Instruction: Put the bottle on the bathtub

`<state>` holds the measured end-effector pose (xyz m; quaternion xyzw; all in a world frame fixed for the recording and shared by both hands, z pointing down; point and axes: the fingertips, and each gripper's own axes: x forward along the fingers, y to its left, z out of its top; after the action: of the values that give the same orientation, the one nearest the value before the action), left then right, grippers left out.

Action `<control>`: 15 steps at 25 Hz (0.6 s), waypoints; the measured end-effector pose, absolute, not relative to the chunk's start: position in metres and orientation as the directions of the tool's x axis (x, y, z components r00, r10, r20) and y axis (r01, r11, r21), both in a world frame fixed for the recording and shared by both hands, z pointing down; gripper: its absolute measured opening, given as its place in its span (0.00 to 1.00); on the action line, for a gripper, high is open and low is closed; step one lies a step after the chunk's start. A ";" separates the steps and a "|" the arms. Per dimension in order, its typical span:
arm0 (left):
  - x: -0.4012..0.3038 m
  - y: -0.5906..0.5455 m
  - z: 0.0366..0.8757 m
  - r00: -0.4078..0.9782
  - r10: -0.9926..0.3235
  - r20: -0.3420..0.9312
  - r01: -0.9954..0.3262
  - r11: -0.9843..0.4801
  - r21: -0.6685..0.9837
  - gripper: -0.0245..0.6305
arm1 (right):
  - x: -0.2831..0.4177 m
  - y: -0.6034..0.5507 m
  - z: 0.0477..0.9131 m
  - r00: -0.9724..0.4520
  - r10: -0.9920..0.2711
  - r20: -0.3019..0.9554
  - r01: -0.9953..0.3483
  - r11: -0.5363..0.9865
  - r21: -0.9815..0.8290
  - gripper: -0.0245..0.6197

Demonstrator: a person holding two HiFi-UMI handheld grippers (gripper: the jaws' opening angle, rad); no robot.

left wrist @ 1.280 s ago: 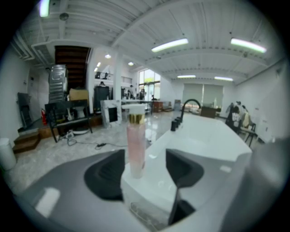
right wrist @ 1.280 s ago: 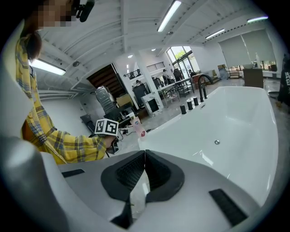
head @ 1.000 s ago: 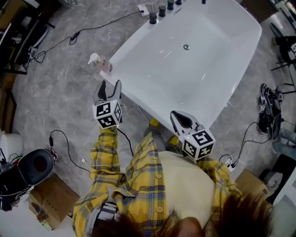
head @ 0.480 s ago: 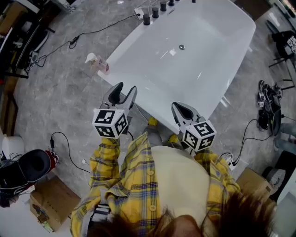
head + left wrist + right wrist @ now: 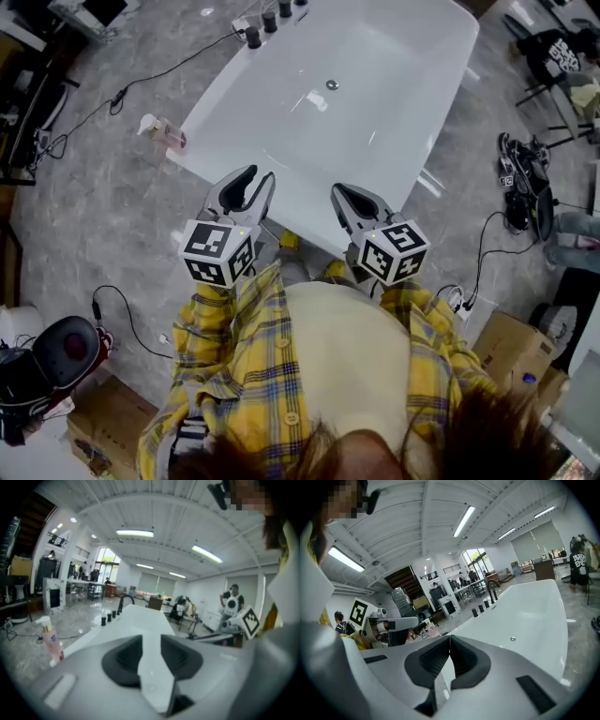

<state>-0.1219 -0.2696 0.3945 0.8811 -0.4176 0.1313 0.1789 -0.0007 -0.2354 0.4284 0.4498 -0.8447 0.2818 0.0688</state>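
The pink pump bottle (image 5: 161, 131) stands upright on the near left corner of the white bathtub (image 5: 216, 103), on its rim. It also shows at the left in the left gripper view as the bottle (image 5: 49, 639). My left gripper (image 5: 253, 180) hangs open and empty over the tub's near rim, well to the right of the bottle. Its fingers (image 5: 124, 656) show a clear gap with the bathtub (image 5: 140, 620) behind. My right gripper (image 5: 339, 192) is shut and holds nothing, also at the near rim. In its own view the right gripper (image 5: 450, 638) points along the bathtub (image 5: 525, 616).
Black tap knobs (image 5: 267, 21) line the tub's far left end and a drain (image 5: 332, 84) sits in its floor. Cables cross the grey floor at the left. A black round device (image 5: 66, 347) and cardboard boxes (image 5: 511, 352) lie near my feet.
The left gripper has drawn away from the bottle, to the right and back toward my body. The bottle stays on the tub corner. The right gripper has barely shifted.
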 end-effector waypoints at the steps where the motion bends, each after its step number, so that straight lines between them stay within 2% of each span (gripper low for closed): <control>1: -0.117 -0.268 0.395 0.622 -0.683 0.384 -0.778 -0.595 0.202 0.20 | 0.001 -0.235 0.427 -0.584 -0.724 0.367 -0.800 0.435 -0.414 0.06; 7: -0.093 -0.259 0.408 0.652 -0.642 0.404 -0.755 -0.598 0.267 0.10 | 0.016 -0.233 0.425 -0.552 -0.744 0.377 -0.823 0.413 -0.391 0.06; 15: -0.076 -0.250 0.425 0.673 -0.588 0.449 -0.737 -0.588 0.333 0.07 | 0.029 -0.231 0.424 -0.509 -0.776 0.372 -0.847 0.375 -0.377 0.06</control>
<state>-0.0763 -0.2500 0.4246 0.8789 -0.3769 0.1470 0.2527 0.0288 -0.2307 0.4244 0.4911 -0.8264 0.2673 0.0663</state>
